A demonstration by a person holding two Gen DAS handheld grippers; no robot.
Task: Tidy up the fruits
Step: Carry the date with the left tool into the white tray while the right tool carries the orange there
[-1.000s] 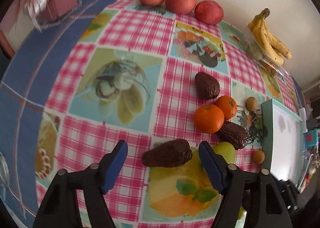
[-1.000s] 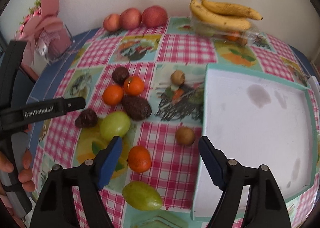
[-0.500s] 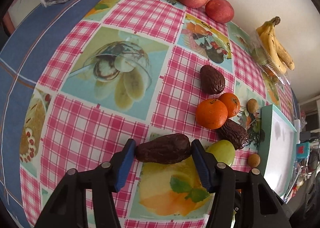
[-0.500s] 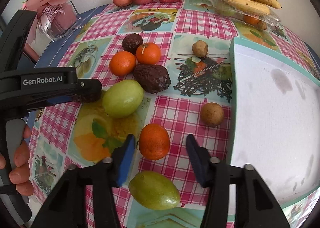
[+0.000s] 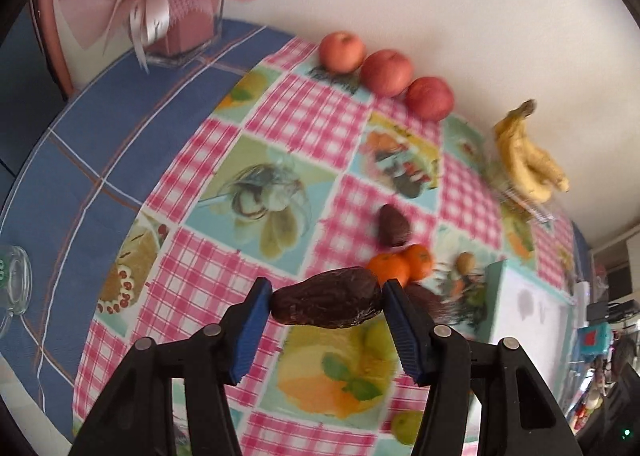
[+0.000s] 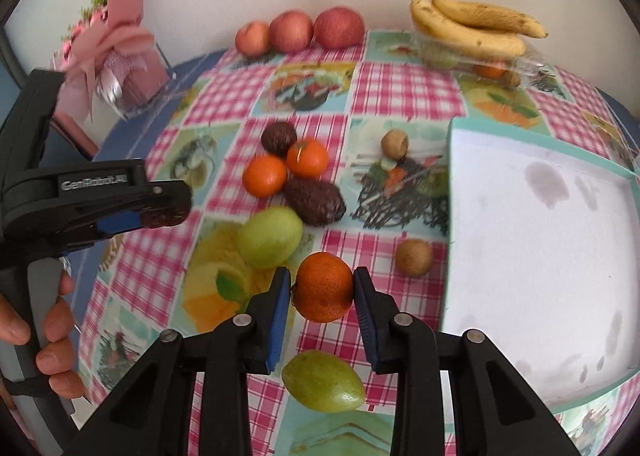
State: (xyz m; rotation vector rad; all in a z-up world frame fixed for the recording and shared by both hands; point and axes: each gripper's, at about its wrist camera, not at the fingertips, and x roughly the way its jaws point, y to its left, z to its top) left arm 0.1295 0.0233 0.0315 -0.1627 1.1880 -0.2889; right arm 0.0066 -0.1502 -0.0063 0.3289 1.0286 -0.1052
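Note:
My left gripper (image 5: 326,302) is shut on a dark brown avocado (image 5: 326,304) and holds it above the checked tablecloth. It also shows in the right wrist view (image 6: 160,212) at the left. My right gripper (image 6: 322,288) is shut on an orange tangerine (image 6: 323,286), lifted just above the cloth. On the table lie two more tangerines (image 6: 265,175), two avocados (image 6: 314,196), two green mangoes (image 6: 270,236) and two small brown fruits (image 6: 414,257). A white tray with a teal rim (image 6: 540,128) stands at the right.
Three red apples (image 6: 290,31) line the back wall. Bananas (image 6: 468,26) lie on a clear plastic box at the back right. A pink bouquet in a clear holder (image 6: 116,56) stands at the back left. A glass jar (image 5: 12,280) sits at the left edge.
Both grippers have shut: the left on the avocado, the right on the tangerine. Both fruits have been lifted off the cloth, and the left gripper has risen and tilted.

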